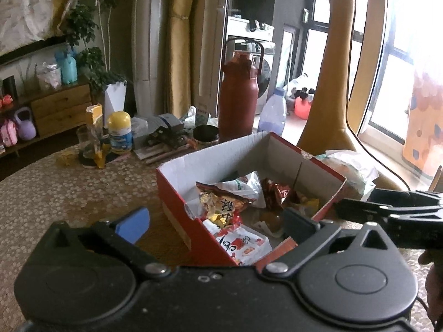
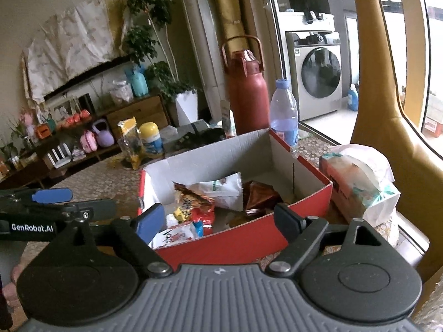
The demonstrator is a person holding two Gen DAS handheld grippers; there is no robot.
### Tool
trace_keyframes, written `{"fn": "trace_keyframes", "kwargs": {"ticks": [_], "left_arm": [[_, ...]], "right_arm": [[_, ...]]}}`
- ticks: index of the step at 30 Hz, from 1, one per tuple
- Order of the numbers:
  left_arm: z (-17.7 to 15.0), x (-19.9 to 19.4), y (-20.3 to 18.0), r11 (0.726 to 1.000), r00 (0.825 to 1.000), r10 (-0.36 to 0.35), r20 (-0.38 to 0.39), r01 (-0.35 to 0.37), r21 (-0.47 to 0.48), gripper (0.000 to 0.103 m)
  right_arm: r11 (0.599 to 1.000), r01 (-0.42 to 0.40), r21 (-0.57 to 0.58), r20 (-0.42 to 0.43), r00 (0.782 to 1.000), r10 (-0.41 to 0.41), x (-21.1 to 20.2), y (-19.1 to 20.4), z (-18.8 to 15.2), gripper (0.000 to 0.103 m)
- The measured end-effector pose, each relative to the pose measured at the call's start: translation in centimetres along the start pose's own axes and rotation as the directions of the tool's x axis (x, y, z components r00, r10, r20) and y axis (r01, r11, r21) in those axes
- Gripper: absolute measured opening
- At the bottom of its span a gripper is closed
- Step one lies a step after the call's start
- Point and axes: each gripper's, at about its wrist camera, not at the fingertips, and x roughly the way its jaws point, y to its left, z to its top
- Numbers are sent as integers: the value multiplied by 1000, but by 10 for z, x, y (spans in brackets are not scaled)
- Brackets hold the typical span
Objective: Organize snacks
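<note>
A red cardboard box [image 1: 177, 193] [image 2: 249, 238] with a white inside stands on the patterned table and holds several snack packets: a red and gold bag [image 1: 221, 207] [image 2: 193, 199], a white packet [image 1: 243, 185] [image 2: 221, 188], a dark red foil bag [image 1: 277, 193] [image 2: 257, 196] and a red and white packet [image 1: 243, 246] [image 2: 177, 233]. My left gripper [image 1: 216, 224] hangs open in front of the box, nothing between its fingers. My right gripper [image 2: 218, 218] is open too, also empty, over the box's near wall. Each gripper shows at the other view's edge.
Behind the box stand a tall dark red flask [image 1: 238, 94] [image 2: 246, 94], a clear water bottle [image 1: 272, 113] [image 2: 283, 110], a yellow-capped jar [image 1: 119, 132] [image 2: 151, 138] and an opened yellow snack bag [image 1: 94, 135] [image 2: 130, 141]. A tissue pack in a white bag [image 2: 357, 182] [image 1: 349, 168] lies right of the box.
</note>
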Motion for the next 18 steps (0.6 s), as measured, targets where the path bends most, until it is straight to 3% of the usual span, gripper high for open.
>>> {"fn": "trace_keyframes", "kwargs": {"ticks": [18], "left_arm": [[-20, -53, 14, 998, 1000, 15, 26, -14, -55, 103]], "right_arm": [[1000, -19, 2, 54, 998, 19, -44, 21, -20, 98]]}}
